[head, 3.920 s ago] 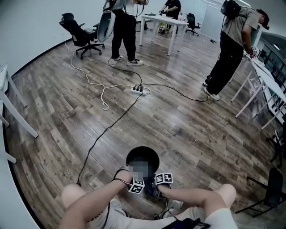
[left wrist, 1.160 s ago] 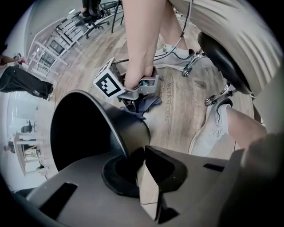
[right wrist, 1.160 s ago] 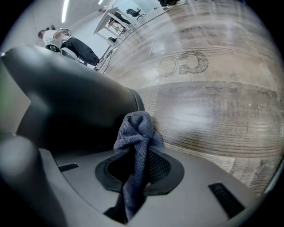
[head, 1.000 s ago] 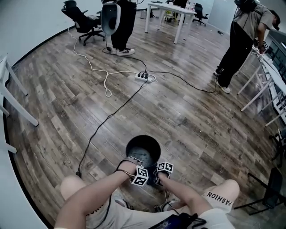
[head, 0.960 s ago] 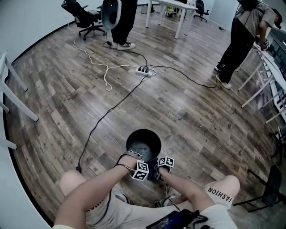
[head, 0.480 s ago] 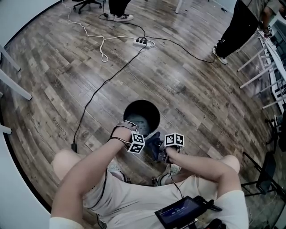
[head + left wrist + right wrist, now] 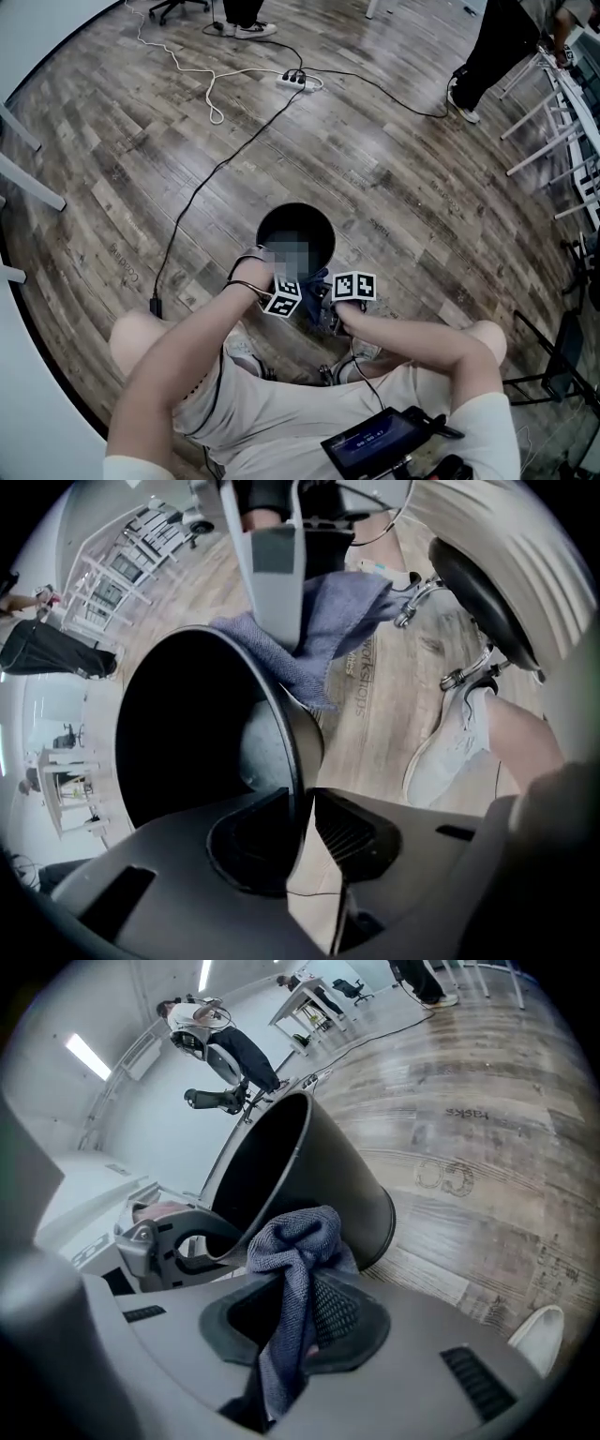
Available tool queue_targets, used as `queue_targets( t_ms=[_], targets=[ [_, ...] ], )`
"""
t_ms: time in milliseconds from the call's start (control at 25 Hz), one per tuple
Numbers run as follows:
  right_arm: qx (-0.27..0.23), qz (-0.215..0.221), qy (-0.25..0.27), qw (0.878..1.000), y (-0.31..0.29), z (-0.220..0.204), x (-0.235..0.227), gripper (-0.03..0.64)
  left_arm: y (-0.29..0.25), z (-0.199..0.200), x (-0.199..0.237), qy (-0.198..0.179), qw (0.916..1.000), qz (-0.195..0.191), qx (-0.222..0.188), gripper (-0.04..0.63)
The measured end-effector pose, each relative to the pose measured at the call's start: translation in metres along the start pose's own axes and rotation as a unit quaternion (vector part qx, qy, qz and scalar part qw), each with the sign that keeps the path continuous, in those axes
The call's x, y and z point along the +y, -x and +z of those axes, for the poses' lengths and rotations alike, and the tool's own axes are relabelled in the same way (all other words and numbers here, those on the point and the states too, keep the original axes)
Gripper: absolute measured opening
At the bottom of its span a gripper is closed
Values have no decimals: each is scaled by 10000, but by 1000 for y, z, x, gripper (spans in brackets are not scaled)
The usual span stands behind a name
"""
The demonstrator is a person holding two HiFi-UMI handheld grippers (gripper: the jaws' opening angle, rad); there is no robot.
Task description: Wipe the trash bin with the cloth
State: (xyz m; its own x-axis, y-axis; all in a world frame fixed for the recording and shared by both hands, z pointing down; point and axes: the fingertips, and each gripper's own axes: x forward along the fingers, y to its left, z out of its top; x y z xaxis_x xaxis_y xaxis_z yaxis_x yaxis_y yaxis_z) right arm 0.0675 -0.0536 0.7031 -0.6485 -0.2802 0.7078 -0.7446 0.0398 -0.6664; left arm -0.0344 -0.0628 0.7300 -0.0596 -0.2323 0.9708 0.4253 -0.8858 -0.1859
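Though dark inside, trash bin [image 7: 330, 1177] beside cloth [image 7: 292, 1239] in right tongs [image 7: 302, 1286]

Cloth [image 7: 317, 306] beside bin [image 7: 298, 206] rim; power strip [image 7: 292, 82] behind.

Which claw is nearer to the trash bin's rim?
Left. The left claw straddles the trash bin's rim, its jaws having just closed further; the right claw, shut on the cloth, is beside the bin's outer wall.

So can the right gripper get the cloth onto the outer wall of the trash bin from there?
Probably yes. The right gripper, shut on the cloth, is close to the outer wall of the trash bin, and its own view shows nothing between them.
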Motion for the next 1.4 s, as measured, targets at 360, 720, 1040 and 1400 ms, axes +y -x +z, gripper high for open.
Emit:
queue_targets(
  t_ms=[360, 720, 1040, 1400],
  targets=[
    [74, -581, 14, 9983, -70, -9, -86, 61, 0, 0, 0, -105, 9999, -16, 74, 87],
    [-68, -924, -683, 9934, -126, -16, -151, 61, -3, 1, 3, -80, 10000, -45, 14, 87],
    [502, -819, -136, 9953, -58, -8, -115, 61, 0, 4, 1, 388, 9991, -162, 45, 89],
    [-41, -17, 224, 9997, 29, 22, -31, 63, 14, 44, 10, 1458, 9862, -160, -774, 87]
  ],
)
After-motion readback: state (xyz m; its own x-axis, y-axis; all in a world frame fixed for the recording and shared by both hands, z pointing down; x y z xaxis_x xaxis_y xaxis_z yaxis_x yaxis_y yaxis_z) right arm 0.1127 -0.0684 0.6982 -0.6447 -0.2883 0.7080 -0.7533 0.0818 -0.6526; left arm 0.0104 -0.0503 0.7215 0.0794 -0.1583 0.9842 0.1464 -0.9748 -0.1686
